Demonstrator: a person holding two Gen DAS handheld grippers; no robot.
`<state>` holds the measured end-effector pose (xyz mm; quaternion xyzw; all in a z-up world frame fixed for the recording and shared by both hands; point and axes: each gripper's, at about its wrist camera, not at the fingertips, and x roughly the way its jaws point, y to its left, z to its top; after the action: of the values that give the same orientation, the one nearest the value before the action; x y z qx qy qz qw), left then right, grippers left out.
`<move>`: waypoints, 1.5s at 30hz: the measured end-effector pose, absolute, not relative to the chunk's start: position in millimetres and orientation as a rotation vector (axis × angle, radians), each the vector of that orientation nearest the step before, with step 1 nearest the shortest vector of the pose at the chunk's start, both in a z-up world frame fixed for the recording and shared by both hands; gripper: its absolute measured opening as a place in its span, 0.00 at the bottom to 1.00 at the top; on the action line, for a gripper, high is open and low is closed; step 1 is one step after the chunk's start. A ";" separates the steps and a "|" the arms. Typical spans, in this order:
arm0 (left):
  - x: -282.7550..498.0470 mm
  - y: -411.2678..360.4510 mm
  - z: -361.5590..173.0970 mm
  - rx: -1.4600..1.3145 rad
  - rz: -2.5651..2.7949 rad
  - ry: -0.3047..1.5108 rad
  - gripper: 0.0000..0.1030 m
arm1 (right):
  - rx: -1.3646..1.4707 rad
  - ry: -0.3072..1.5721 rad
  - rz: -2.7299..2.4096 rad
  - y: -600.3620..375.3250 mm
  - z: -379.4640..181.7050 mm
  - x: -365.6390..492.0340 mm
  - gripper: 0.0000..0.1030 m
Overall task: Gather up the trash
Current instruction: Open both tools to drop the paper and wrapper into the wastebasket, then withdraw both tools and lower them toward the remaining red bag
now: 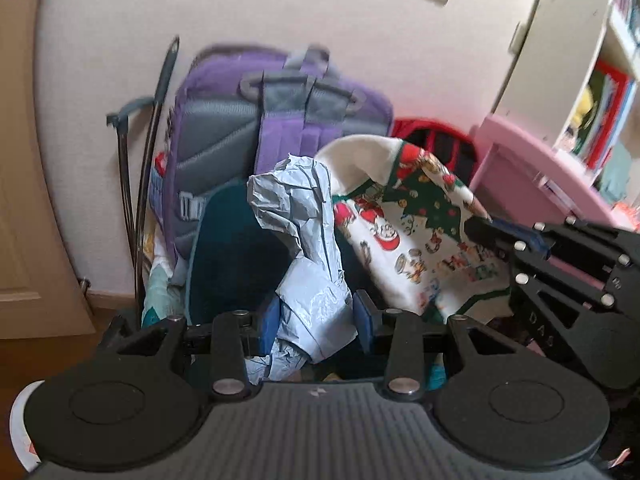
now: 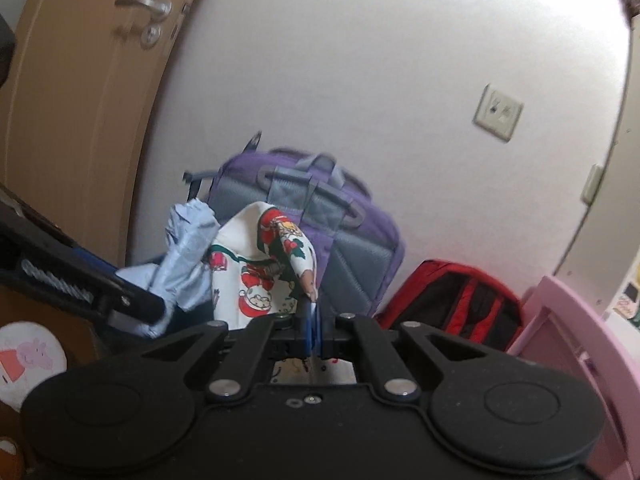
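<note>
My left gripper [image 1: 316, 320] is shut on a crumpled pale blue paper [image 1: 304, 216], which stands up between its blue pads. To its right hangs a white sheet with a red and green Christmas print [image 1: 404, 216]. My right gripper [image 1: 482, 226] reaches in from the right edge and pinches that sheet's corner. In the right wrist view the right gripper [image 2: 313, 320] is shut tight on a tip of the Christmas sheet [image 2: 260, 276]. The blue paper [image 2: 188, 248] is held up at its left by the left gripper [image 2: 160, 312]. Both items are lifted side by side.
A dark teal container [image 1: 232, 252] sits right behind the blue paper. A purple backpack [image 1: 280, 120] and a red backpack [image 2: 452, 300] lean on the white wall. Pink furniture [image 1: 540, 184] stands at the right, a wooden door [image 2: 80, 120] at the left.
</note>
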<state>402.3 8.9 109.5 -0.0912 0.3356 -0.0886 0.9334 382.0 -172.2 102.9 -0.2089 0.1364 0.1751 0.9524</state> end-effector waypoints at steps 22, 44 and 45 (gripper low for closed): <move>445.5 -8.8 69.6 -0.122 -0.165 0.803 0.52 | -0.290 0.463 0.421 -177.0 77.4 420.1 0.24; 323.3 -24.7 137.5 -0.096 -0.192 0.693 0.61 | -0.202 0.410 0.492 -218.0 126.6 288.1 0.37; 316.9 -24.7 138.5 -0.096 -0.195 0.691 0.61 | -0.195 0.408 0.497 -219.4 128.0 282.2 0.38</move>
<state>316.9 -24.7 138.5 -0.0470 0.3380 -0.0953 0.9351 282.2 -219.4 128.0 -0.0956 0.2004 0.2437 0.9441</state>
